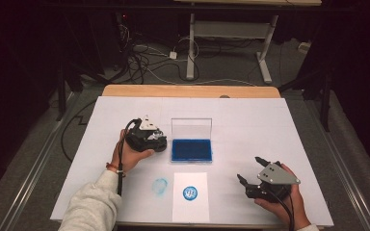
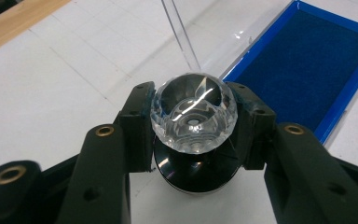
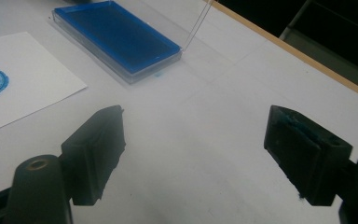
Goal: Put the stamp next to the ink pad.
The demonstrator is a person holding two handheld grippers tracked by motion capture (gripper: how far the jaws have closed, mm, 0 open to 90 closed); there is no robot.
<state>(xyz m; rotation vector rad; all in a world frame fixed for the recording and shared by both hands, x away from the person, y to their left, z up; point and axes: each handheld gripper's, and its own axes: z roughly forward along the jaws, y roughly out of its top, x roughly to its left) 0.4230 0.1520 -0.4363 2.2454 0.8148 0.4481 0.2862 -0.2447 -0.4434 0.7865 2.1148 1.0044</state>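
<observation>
In the high view the left gripper (image 1: 150,137) sits just left of the open blue ink pad (image 1: 191,149), while the right gripper (image 1: 251,174) rests on the tabletop (image 1: 270,125) right of a paper sheet (image 1: 190,197) bearing a round blue stamp print (image 1: 190,193), its writing unreadable. In the left gripper view the fingers (image 2: 137,126) clamp a clear faceted stamp handle (image 2: 194,113), the ink pad ahead to their right. In the right gripper view the fingers (image 3: 98,149) stand wide apart over bare tabletop, pad and sheet beyond.

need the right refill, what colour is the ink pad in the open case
Deep blue: the ink pad shows best in the left gripper view, in its clear open case.
</observation>
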